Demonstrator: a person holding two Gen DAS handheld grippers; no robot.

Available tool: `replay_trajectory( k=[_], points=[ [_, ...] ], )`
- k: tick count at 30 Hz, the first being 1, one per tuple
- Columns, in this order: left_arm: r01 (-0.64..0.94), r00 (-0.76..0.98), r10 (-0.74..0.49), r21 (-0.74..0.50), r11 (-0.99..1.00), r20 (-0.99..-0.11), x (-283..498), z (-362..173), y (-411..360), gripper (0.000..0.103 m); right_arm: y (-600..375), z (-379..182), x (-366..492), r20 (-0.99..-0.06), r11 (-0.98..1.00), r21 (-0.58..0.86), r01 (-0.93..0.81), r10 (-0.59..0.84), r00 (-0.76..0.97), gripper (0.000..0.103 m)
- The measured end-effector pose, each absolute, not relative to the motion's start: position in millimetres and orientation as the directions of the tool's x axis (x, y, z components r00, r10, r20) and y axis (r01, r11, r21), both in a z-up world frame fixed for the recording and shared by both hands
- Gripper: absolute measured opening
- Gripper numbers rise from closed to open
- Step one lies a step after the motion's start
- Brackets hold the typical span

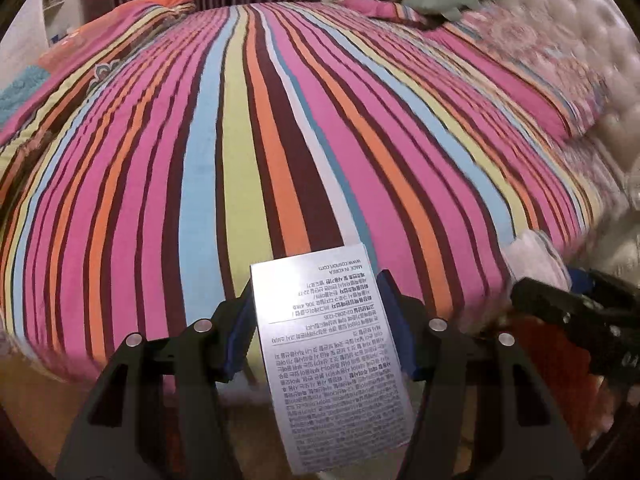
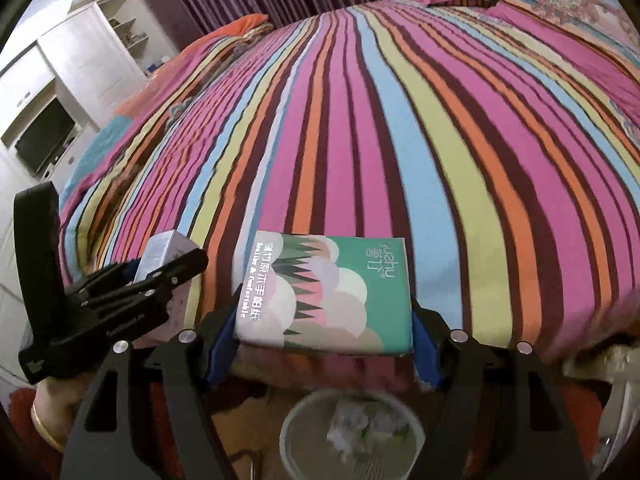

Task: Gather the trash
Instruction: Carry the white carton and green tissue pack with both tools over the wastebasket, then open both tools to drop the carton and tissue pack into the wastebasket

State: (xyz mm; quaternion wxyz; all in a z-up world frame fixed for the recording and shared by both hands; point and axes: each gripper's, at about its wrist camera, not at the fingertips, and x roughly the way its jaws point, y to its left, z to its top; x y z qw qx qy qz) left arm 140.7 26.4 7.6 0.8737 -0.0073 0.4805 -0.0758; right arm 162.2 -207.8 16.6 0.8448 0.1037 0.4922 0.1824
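Left gripper: blue pads pinching silver printed carton, carton upright between jaws, at 6 o'clock. Right gripper: pads clamped on green tissue pack, pack flat, at 6 o'clock. Waste bin directly below pack, crumpled paper inside. Striped bedspread beyond both, 12 o'clock. Tufted headboard at 2 o'clock, far.

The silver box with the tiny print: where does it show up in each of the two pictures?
Left wrist view: the silver box fills the bottom centre, clamped between the left gripper fingers.
Right wrist view: the same box sits small at the left edge, seen from the side in that gripper.
Shared landmark: the striped bedspread behind it in both.
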Motion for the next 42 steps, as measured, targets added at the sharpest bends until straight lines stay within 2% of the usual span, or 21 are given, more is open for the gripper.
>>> replay_trajectory(
  k=[6, 13, 21, 31, 42],
  points=[
    [0.172, 0.423, -0.152, -0.085, 0.981, -0.893, 80.3, -26.8, 15.4, 0.057, -209.1, -13.3, 130.3, -0.858, 0.923, 0.364, -0.126, 0.384, 0.341, 0.068],
    [0.185, 0.249, -0.178, -0.134, 0.974, -0.952, 51.4, -85.2, -3.5, 0.057, -209.2, -94.0, 118.0, -0.937, 0.939, 0.342, 0.038, 0.338, 0.085, 0.068],
    [0.168, 0.076, -0.117, -0.103, 0.98, -0.99, 58.1, -136.1, -9.1, 0.057, -214.0, -132.7, 137.2, -0.951, 0.945, 0.293, 0.146, 0.303, -0.054, 0.068],
    [0.214, -0.104, -0.046, -0.067, 0.974, -0.994, 59.6, -193.9, -24.5, 0.057, -213.5, -181.1, 147.0, -0.945, 0.95, 0.21, 0.23, 0.258, -0.201, 0.068],
    [0.162, -0.258, -0.063, -0.107, 0.981, -0.964, 61.6, -244.2, -22.2, 0.057, -208.8, -239.2, 127.2, -0.92, 0.951, 0.136, 0.277, 0.225, -0.321, 0.068]
  ],
)
